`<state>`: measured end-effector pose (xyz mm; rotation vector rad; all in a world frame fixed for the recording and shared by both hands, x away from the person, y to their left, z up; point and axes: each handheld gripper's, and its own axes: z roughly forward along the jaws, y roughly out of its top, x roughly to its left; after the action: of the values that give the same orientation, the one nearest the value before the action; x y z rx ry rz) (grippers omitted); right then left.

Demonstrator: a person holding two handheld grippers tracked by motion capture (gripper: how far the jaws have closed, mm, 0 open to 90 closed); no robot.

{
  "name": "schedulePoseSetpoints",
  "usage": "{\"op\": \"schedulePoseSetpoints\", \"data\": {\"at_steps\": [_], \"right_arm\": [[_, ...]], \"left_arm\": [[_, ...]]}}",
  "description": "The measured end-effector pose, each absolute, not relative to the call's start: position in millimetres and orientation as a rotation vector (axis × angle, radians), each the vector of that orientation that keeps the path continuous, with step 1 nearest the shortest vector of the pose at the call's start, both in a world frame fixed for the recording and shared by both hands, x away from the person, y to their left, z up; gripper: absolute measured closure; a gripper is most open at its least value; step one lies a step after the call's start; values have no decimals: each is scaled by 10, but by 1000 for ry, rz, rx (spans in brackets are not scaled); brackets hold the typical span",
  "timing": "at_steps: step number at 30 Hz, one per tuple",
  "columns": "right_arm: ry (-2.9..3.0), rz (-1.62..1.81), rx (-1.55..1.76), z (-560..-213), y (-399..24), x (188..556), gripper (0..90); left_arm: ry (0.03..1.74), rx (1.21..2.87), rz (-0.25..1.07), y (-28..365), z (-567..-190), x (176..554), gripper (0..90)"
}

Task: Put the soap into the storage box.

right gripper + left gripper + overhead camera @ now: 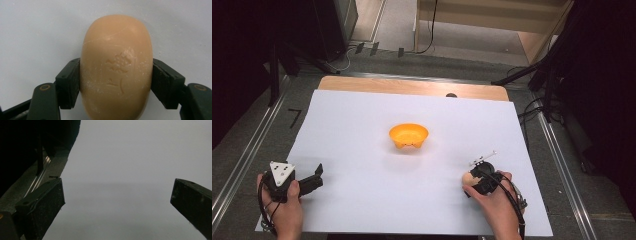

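A tan oval bar of soap (116,67) with an embossed mark lies on the white sheet, and my right gripper (116,80) is shut on it, one black pad pressed to each long side. From above, the soap (469,177) peeks out at the left of the right gripper (479,176) near the sheet's front right. An orange bowl (408,136) stands empty at the middle of the sheet. My left gripper (314,176) rests at the front left, held by a hand, its jaws wide apart with nothing between them. Its own view shows the left gripper (117,195) over bare white sheet.
The white sheet (362,125) covers most of a wooden table (412,86). Metal rails (242,155) run along both sides, and cables and dark stands sit beyond the table. The sheet's left edge (66,165) runs close to my left jaw.
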<state>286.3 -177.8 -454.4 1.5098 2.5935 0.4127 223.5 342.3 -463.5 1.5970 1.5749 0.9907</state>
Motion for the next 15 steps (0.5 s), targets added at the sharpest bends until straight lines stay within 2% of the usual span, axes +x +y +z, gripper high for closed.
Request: {"op": "schedulePoseSetpoints", "data": {"at_steps": [8,15], "right_arm": [[2592,432,1503,-4535,-1786,2853,332],[2668,570,1323,-4390,-1808,2910,332]], "left_arm": [[1572,1596,993,3422,-4634,2232,0],[1570,1602,1007,3407,-4636,2233,0]]}}
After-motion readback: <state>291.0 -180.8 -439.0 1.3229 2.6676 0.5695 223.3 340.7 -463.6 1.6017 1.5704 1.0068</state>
